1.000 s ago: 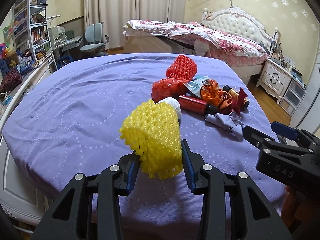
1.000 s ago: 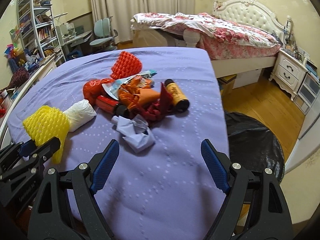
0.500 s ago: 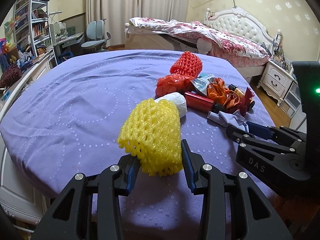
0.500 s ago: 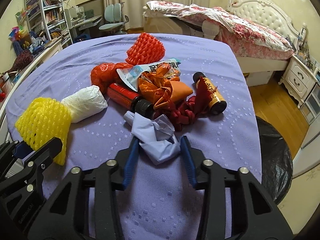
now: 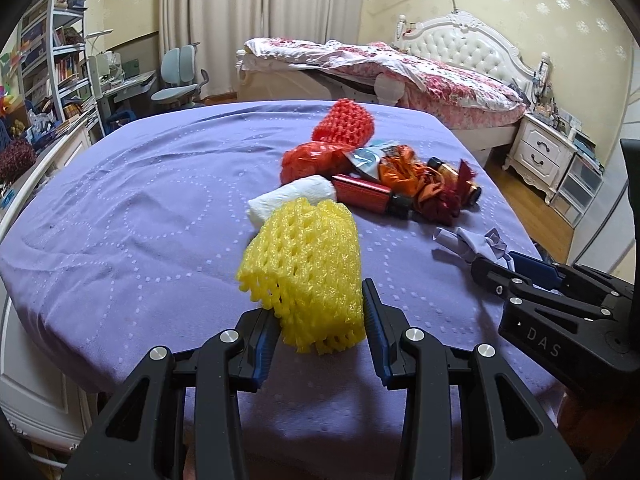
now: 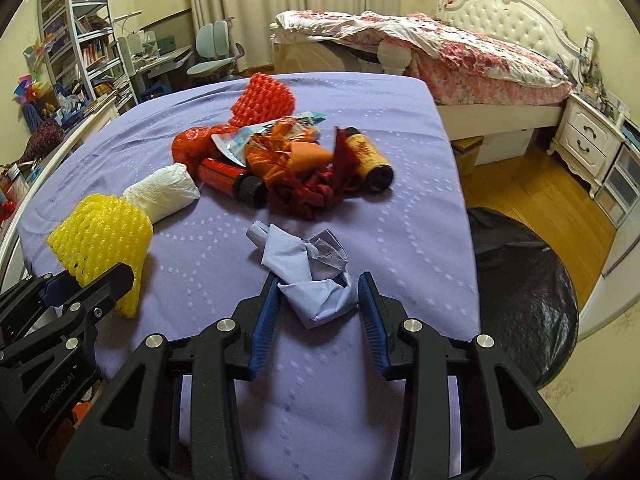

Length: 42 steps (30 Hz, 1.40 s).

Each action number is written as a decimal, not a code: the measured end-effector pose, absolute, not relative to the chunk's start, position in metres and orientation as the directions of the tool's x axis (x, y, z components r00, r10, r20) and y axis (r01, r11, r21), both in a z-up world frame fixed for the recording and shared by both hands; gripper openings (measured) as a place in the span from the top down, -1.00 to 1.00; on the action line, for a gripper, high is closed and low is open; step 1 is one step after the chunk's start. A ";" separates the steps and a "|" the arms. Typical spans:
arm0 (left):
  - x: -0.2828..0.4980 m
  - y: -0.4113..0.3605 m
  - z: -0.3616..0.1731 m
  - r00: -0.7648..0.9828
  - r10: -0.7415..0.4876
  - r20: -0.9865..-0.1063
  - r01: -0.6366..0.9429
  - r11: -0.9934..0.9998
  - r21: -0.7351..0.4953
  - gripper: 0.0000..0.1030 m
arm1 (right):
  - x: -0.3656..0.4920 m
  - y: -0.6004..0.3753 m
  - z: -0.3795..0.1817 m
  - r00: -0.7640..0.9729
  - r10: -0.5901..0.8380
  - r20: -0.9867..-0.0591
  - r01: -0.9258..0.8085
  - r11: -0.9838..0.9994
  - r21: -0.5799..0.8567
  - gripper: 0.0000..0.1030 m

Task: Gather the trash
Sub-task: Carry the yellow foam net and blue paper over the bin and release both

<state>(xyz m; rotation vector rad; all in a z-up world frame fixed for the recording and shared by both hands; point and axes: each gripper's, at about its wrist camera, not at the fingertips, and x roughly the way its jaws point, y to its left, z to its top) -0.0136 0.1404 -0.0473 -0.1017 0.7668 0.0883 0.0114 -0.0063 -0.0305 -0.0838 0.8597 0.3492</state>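
Observation:
My left gripper (image 5: 320, 308) is shut on a yellow foam fruit net (image 5: 304, 256), held just above the purple tablecloth (image 5: 140, 208). My right gripper (image 6: 318, 284) is shut on a crumpled pale blue paper (image 6: 304, 264); both blue pads press its near end. Behind it lies a trash pile: a red foam net (image 6: 262, 98), a white wad (image 6: 164, 190), a red bottle (image 6: 228, 178), orange wrappers (image 6: 280, 156) and a yellow-labelled bottle (image 6: 366, 156). In the right wrist view the left gripper (image 6: 88, 284) and its yellow net (image 6: 100, 240) show at the left.
An open black trash bag (image 6: 520, 280) stands on the wooden floor right of the table. Beyond the table are a bed (image 6: 460, 52), a white nightstand (image 6: 588, 140), a desk with chairs (image 6: 208, 56) and bookshelves (image 6: 80, 48).
The right gripper went from wide open to closed on the crumpled blue paper, after moving forward over it; the paper now sits a little apart from the pile. The left gripper keeps the yellow net.

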 end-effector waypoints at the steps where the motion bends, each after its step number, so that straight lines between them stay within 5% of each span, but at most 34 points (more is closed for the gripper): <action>1: -0.014 0.137 -0.047 0.719 0.037 -0.694 -0.108 0.992 -0.059 0.23 | 0.010 -0.011 -0.030 0.604 0.264 -0.752 -0.325 0.943 0.070 0.25; 23: 0.029 0.018 -0.030 0.743 -0.131 -0.656 0.132 0.990 -0.048 0.23 | 0.015 -0.155 -0.025 0.704 0.027 -0.709 0.017 0.998 0.054 0.25; 42: 0.071 -0.055 -0.045 0.707 -0.162 -0.688 0.223 0.975 0.000 0.22 | 0.036 -0.206 -0.048 0.679 -0.028 -0.733 0.119 0.990 0.073 0.25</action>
